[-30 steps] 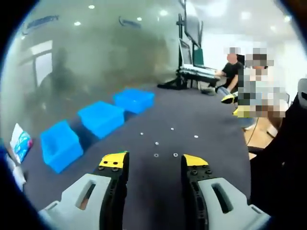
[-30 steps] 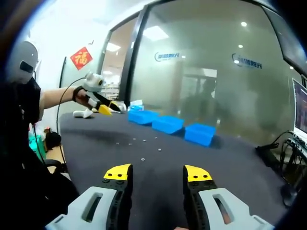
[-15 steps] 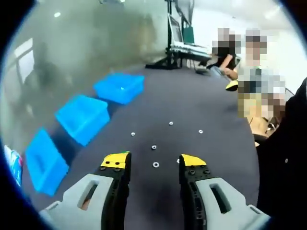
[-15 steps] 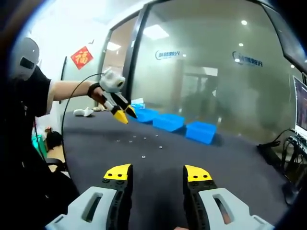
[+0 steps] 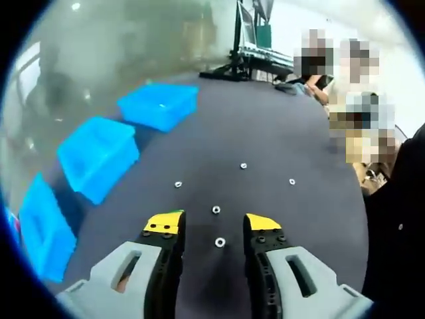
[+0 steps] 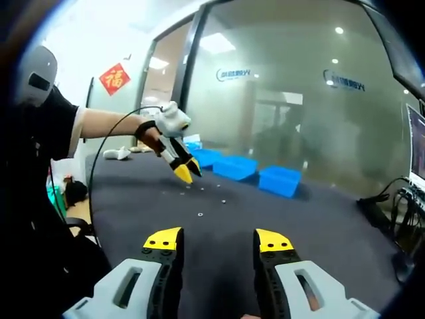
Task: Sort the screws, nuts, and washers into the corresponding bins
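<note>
Washer between the spread left gripper jaws: light, flat, slippery; pinch its rim; right gripper also agape.

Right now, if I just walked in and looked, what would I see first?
Three bright blue bins in a row along one side of the dark table. Small shiny metal rings lie scattered on the table, one ring between the open jaws of the left gripper. In the right gripper view, that left gripper points its yellow tips down at the scattered pieces.

red 福 sign on wall
</note>
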Demonstrator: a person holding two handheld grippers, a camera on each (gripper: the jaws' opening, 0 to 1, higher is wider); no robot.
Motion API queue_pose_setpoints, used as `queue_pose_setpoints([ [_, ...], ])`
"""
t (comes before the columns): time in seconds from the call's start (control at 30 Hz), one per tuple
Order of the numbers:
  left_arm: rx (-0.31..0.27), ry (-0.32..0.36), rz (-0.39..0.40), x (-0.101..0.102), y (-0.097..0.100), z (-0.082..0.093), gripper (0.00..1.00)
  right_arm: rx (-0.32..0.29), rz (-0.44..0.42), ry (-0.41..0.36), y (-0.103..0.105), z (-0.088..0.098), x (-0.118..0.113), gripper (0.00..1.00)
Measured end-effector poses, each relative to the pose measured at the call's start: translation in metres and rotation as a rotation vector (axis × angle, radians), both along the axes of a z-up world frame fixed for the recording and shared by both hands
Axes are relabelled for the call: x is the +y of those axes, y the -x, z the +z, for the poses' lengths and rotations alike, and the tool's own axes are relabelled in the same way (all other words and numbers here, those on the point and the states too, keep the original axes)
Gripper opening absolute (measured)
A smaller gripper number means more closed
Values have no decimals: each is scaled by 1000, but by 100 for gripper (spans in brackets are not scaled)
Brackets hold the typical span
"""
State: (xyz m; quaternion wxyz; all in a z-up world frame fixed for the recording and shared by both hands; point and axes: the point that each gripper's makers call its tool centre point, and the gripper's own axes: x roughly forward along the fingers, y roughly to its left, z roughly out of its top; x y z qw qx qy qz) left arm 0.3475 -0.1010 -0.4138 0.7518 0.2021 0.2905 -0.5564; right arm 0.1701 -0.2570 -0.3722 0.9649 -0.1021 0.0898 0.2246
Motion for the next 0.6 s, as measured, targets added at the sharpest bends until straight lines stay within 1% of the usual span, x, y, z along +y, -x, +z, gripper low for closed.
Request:
queue_pose_setpoints([
  [0.17,-8,9,4,-10,-2,-3,29,4,5,2,0,-3,2,38],
  [0.3,-43,-35,-4,-8,-6,-13,27,7,5,1,1,-4,1,38],
  [0.4,-24,-31,3,-9,-6,-17,25,8,3,1,1,-5,1,38],
  [0.6,-14,-30,7,-9,-6,-24,23,13,4,0,3,-7,2,38],
])
